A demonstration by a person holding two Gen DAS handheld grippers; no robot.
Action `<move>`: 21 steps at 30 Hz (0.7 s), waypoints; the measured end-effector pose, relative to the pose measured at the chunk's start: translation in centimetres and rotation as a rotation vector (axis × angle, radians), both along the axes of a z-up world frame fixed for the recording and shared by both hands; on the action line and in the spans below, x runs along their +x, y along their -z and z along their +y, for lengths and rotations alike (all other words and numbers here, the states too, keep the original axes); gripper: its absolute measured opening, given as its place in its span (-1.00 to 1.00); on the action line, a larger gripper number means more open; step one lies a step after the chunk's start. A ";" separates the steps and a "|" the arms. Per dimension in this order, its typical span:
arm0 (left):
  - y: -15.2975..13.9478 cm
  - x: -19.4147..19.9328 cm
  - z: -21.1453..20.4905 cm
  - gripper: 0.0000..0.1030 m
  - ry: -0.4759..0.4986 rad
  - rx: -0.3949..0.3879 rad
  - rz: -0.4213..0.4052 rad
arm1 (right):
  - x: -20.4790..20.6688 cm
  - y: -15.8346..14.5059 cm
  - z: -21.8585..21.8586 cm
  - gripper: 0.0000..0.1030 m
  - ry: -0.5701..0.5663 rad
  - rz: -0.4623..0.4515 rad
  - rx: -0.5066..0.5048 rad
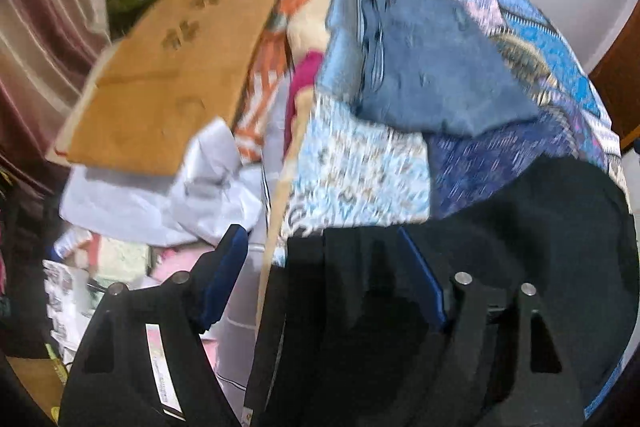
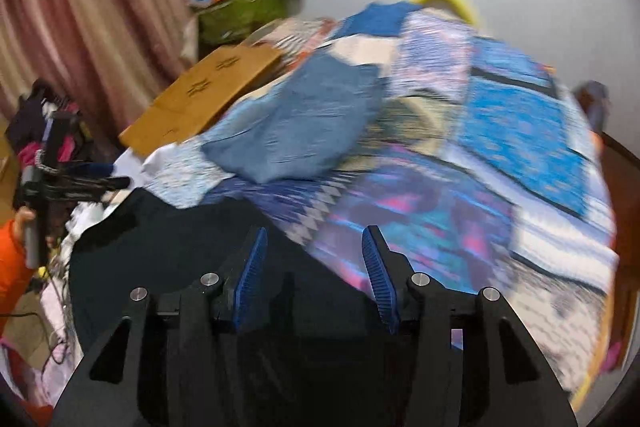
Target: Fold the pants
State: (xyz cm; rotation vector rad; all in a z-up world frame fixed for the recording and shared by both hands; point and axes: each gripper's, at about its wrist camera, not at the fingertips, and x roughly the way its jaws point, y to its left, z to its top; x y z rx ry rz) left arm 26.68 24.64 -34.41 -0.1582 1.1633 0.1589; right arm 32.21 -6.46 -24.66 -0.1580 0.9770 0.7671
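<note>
Nearest in both wrist views lies the dark navy, almost black pair of cloth pants (image 2: 168, 247), spread over the near edge of the bed on the blue patchwork quilt (image 2: 520, 131). The fabric looks soft and limp – likely light, with no stiffness to hold a shape, so it should drape and sag wherever it is lifted.

The right gripper (image 2: 314, 267) hangs over the pants with its blue ribbed pads apart and nothing between them. The left gripper (image 1: 324, 279) is spread wider, over the pants where they meet the left edge of the bed; dark cloth lies between its pads, though neither pad appears to press on it.

For folding, I judge the best hold to be at an edge or corner – waistband or hem, pinched through both layers so that one does not slip off the other. The blur and the dark cloth hide which end is which.

Farther off on the quilt lies a faded blue denim garment (image 1: 436, 67), apart from the pants. Left of the bed, a flat brown cardboard sheet (image 1: 168, 75) rests on a heap of clutter.
</note>
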 end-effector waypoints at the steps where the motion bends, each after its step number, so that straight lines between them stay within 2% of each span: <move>1: 0.8 0.0 0.2 0.49 0.006 -0.016 0.016 | 0.4 0.7 1.7 -0.11 -0.031 0.018 -0.010; 4: 2.8 0.0 0.3 0.49 0.027 -0.084 0.048 | 0.9 2.7 5.5 -0.11 -0.097 0.066 -0.046; 6: 3.0 -0.2 0.1 0.23 0.046 -0.125 0.034 | 1.1 3.8 7.3 -0.11 -0.128 0.099 -0.068; 8: 2.9 -0.3 -0.3 -0.27 0.078 -0.169 0.021 | 1.4 5.0 8.8 -0.11 -0.157 0.136 -0.084; 9: 2.7 -0.4 -0.6 -0.36 0.087 -0.171 0.017 | 1.6 5.3 9.1 -0.11 -0.169 0.154 -0.084; 11: 2.0 -0.7 -1.5 -0.55 0.108 -0.107 0.000 | 1.4 6.0 9.8 -0.15 -0.203 0.201 -0.081; 12: 1.6 -0.9 -1.8 -0.59 0.124 -0.073 -0.011 | 1.1 6.2 10.1 -0.26 -0.212 0.203 -0.088; 14: 1.0 -1.2 -2.5 -0.65 0.141 -0.010 -0.033 | 0.3 6.2 10.6 -0.66 -0.224 0.122 -0.147; 16: 0.6 -1.2 -2.6 -0.67 0.149 0.045 -0.054 | -0.1 5.9 10.5 -0.81 -0.232 0.064 -0.161; 19: -0.2 -0.2 -1.8 -0.67 0.120 0.117 -0.092 | 0.4 5.5 10.3 -0.87 -0.193 0.011 -0.159; 21: -0.3 0.9 -1.0 -0.67 0.103 0.097 -0.096 | 1.0 5.6 10.5 -0.88 -0.167 -0.012 -0.168</move>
